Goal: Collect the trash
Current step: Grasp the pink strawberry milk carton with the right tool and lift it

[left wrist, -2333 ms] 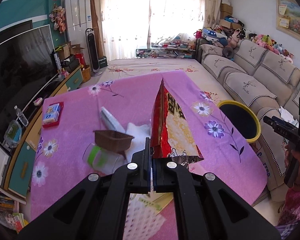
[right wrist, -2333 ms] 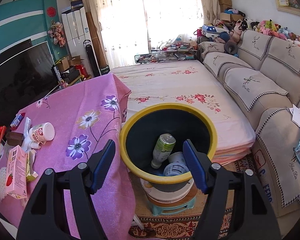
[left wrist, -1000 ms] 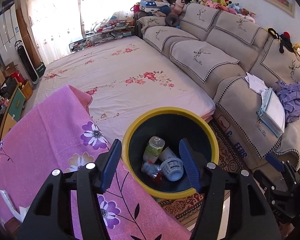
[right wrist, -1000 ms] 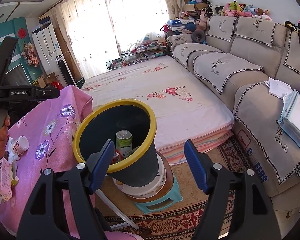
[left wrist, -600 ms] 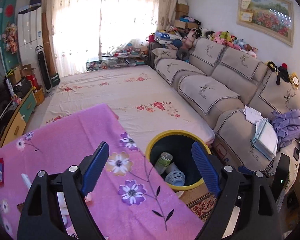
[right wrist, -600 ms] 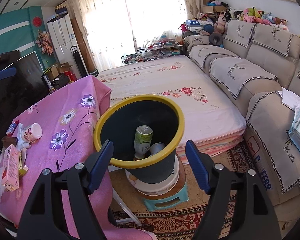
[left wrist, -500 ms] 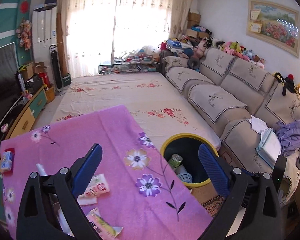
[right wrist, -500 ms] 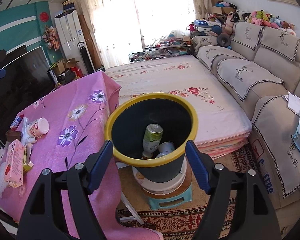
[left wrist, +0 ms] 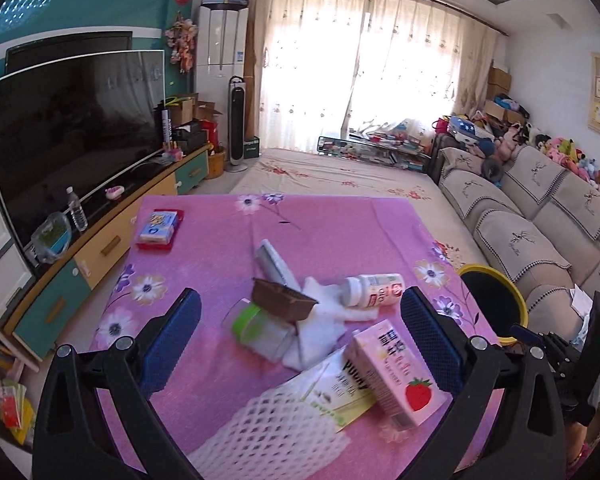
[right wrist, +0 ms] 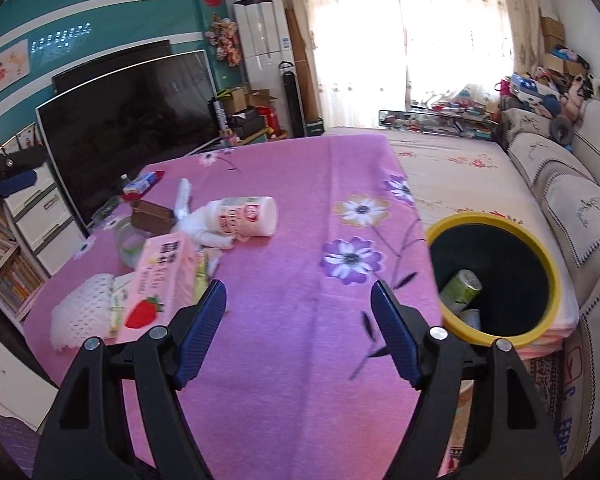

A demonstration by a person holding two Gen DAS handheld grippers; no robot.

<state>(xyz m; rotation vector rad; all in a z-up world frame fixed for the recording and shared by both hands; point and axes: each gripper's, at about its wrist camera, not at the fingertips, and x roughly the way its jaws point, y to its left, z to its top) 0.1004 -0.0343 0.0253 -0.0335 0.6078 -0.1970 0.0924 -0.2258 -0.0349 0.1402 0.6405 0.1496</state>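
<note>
Trash lies on the pink flowered tablecloth (left wrist: 332, 224): a pink strawberry milk carton (left wrist: 396, 372), a white bottle (left wrist: 374, 289) on its side, a brown tray (left wrist: 282, 304) over a clear cup with a green band (left wrist: 256, 326), white tissue (left wrist: 332, 320) and a white foam net (left wrist: 284, 420). My left gripper (left wrist: 300, 344) hangs open and empty over this heap. My right gripper (right wrist: 298, 328) is open over bare tablecloth (right wrist: 300, 280), with the carton (right wrist: 160, 284) to its left and the bottle (right wrist: 244, 216) beyond. The yellow-rimmed bin (right wrist: 496, 280) at the table's right edge holds a green can (right wrist: 460, 288).
A red-and-blue packet (left wrist: 158, 228) lies at the table's far left. A large TV (left wrist: 72, 140) on a low cabinet stands to the left. A beige sofa (left wrist: 540, 220) and a flowered mat (left wrist: 340, 176) lie beyond and right. The bin (left wrist: 492, 304) sits by the sofa.
Both grippers swung left, away from the bin and back over the table. The left gripper let the red snack bag go into the bin and opened wide; the trash heap came into its view.
</note>
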